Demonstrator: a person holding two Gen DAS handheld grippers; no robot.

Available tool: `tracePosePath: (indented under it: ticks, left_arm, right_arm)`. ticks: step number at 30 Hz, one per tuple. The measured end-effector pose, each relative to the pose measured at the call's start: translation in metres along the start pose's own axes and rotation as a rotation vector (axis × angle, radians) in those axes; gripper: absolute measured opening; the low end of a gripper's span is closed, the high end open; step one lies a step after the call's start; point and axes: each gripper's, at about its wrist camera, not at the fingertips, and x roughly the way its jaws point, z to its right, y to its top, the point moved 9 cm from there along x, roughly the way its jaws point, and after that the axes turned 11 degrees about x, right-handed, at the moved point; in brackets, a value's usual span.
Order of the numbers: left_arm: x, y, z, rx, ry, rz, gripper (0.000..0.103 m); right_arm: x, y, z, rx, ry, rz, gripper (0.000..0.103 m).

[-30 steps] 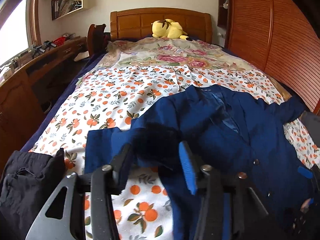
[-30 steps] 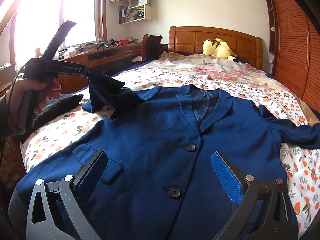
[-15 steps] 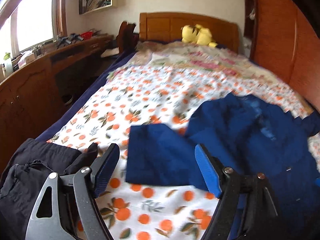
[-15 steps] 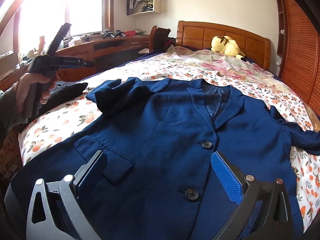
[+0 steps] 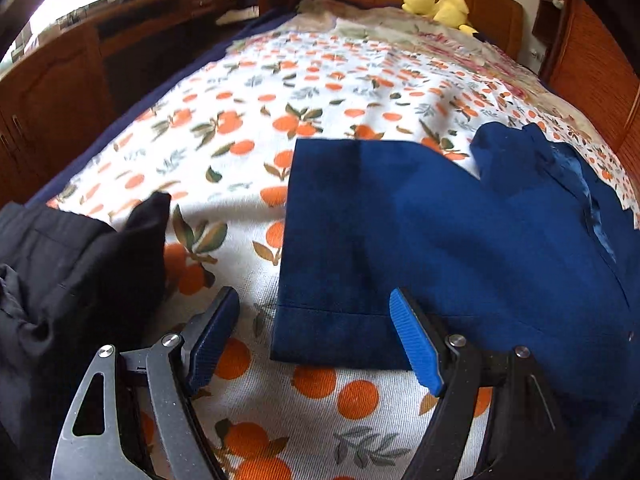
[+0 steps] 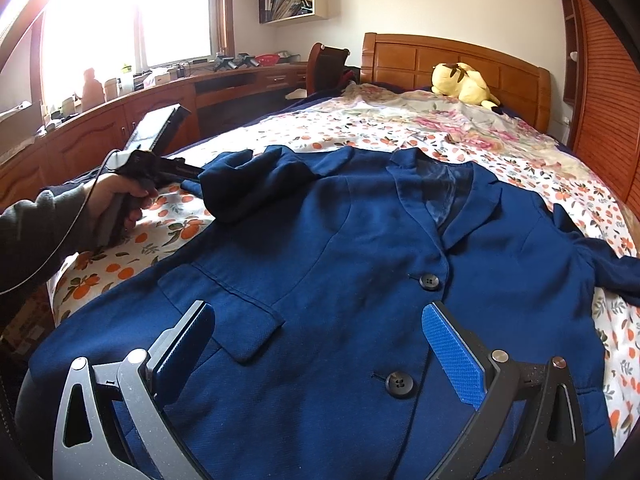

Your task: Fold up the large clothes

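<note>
- Now my left gripper [image 5: 316, 340] hangs with its jaws freshly spread, nothing between the pads; the blue jacket's sleeve [image 5: 340, 240] lies straight ahead, cuff nearest, running up-frame.
- My right gripper [image 6: 320, 352] gapes empty low over the jacket [image 6: 360, 260] front.
- Left is nearer the sleeve.
- Black clothes [image 5: 60, 272] crowd the left frame edge; bare bed [image 5: 248, 120] lies beyond.

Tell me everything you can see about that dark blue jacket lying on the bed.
The dark blue woven jacket lies face up on the orange-print bedsheet, lapels open over a shiny blue lining. Two black buttons are fastened, and a flap pocket shows. One sleeve lies flat with its hemmed cuff nearest the open left gripper; the other trails off sideways. Neither gripper holds it.
</note>
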Motion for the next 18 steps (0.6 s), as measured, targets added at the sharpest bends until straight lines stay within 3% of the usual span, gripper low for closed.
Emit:
tracePosePath:
  ticks: [2, 4, 6, 10, 18]
  left_arm:
    - [0.0, 0.001, 0.001, -0.012, -0.005, -0.001, 0.076]
    - [-0.001, 0.003, 0.005, 0.014, -0.01, -0.009, 0.053]
    - [-0.005, 0.006, 0.014, 0.057, -0.009, -0.027, 0.017]
    - [-0.026, 0.025, 0.032, 0.133, 0.015, -0.011, 0.011]
    - [-0.137, 0.072, 0.124, 0.237, -0.049, 0.195, 0.011]
  right_arm:
    - [0.001, 0.0, 0.001, 0.002, -0.001, 0.001, 0.103]
    - [0.0, 0.0, 0.003, 0.006, -0.002, 0.004, 0.103]
    - [-0.003, 0.001, 0.003, 0.007, -0.005, 0.012, 0.103]
    - [-0.013, 0.004, 0.009, 0.009, -0.026, 0.044, 0.103]
    - [-0.036, 0.007, 0.03, 0.047, -0.075, 0.094, 0.103]
